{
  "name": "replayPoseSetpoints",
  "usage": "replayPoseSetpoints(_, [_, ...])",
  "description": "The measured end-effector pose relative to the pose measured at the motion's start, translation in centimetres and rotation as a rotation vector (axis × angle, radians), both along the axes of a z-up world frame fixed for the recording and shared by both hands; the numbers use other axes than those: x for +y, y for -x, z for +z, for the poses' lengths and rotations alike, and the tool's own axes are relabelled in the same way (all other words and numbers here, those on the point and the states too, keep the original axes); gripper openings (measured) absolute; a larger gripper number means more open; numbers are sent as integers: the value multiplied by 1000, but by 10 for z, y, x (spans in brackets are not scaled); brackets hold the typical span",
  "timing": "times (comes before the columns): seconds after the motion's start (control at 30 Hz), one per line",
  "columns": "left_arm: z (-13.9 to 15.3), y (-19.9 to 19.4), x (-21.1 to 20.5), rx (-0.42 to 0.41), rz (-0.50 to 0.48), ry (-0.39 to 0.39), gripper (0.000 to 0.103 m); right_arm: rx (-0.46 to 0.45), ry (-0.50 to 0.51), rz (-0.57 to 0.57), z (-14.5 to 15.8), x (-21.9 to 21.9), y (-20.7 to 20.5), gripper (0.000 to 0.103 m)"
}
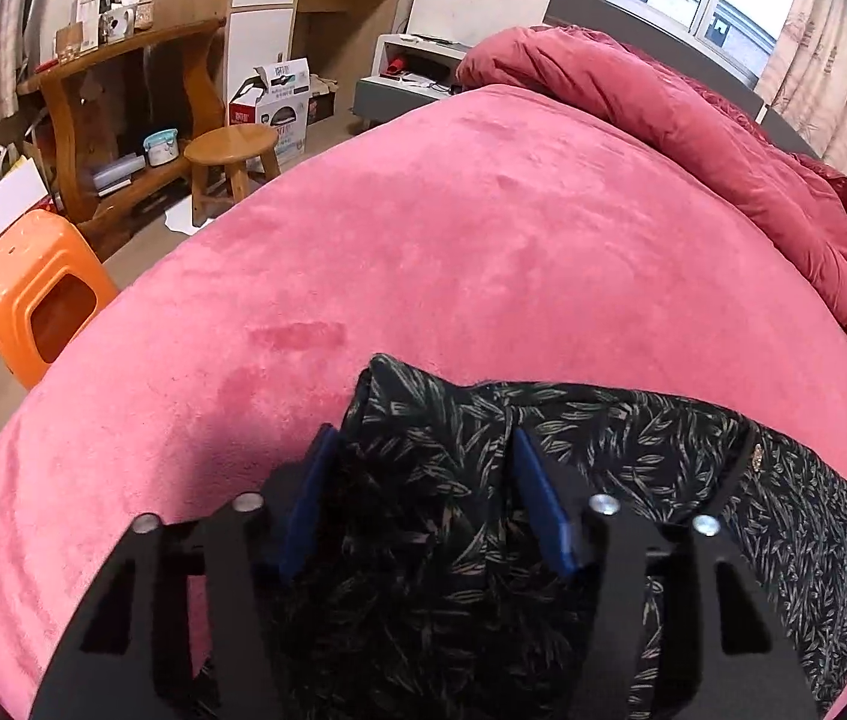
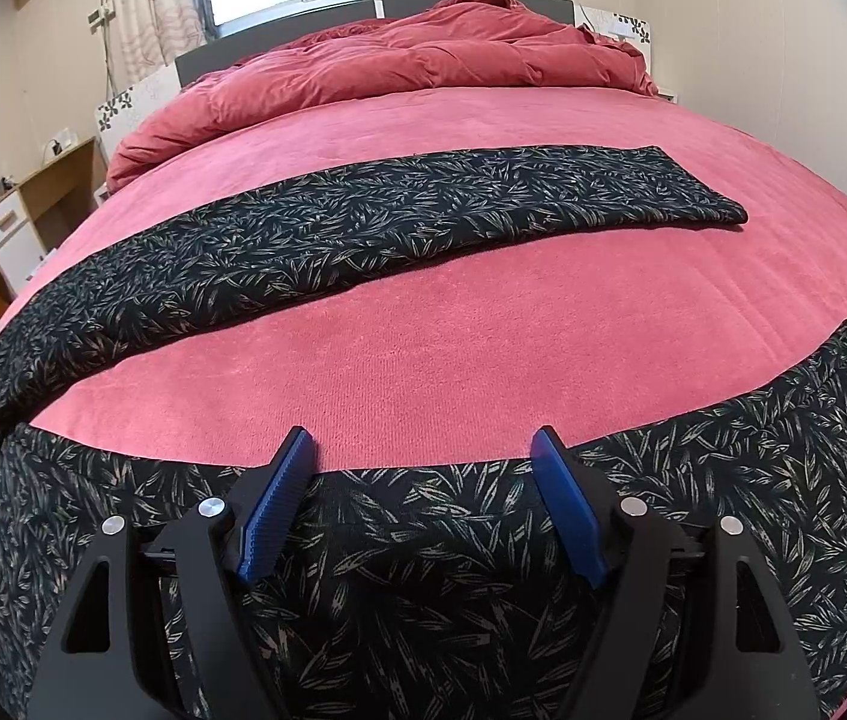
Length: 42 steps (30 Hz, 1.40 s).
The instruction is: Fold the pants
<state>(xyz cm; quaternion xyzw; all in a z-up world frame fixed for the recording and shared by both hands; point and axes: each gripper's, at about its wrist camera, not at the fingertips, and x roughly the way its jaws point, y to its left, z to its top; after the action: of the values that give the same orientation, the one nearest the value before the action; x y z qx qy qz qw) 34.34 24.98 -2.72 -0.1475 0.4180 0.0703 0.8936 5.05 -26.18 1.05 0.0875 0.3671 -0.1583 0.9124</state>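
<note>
Pants lie spread on the pink bed, one leg stretched across the middle of the right wrist view, the other running along the bottom of that frame under the right gripper. In the left wrist view the waist end fills the lower centre and lower right, bunched up between the fingers of the left gripper.

What could go wrong, to my eye: the cloth is thin and slippery-looking, so a pinch that catches only the top layer would let the rest sag and leave a crooked fold. If one hand lifts sooner than the other, the near leg could twist instead of landing square on the far one.

Both grippers sit low over the fabric, pointing forward across the bed toward the red quilt at the top of the frame. The right gripper's blue pads stand wide apart, holding nothing. The left one's pads also stand apart, with cloth humped between them but not clamped.
</note>
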Motion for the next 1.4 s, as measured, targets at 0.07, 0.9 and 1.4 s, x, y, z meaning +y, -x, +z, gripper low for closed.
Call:
replayPoseSetpoints(0.07, [0,0,-2,-6,-5,-11,52,0,-1,0,0,0,0,74])
replayPoseSetpoints(0.9, [54,74,-8,-196,-126,71,19,-3,-5,0,-2,0,-2,75])
replayPoseSetpoints(1.4, [55,243,-22,-381,-283,82,12,-14,-18,2,-4,0,-2,75])
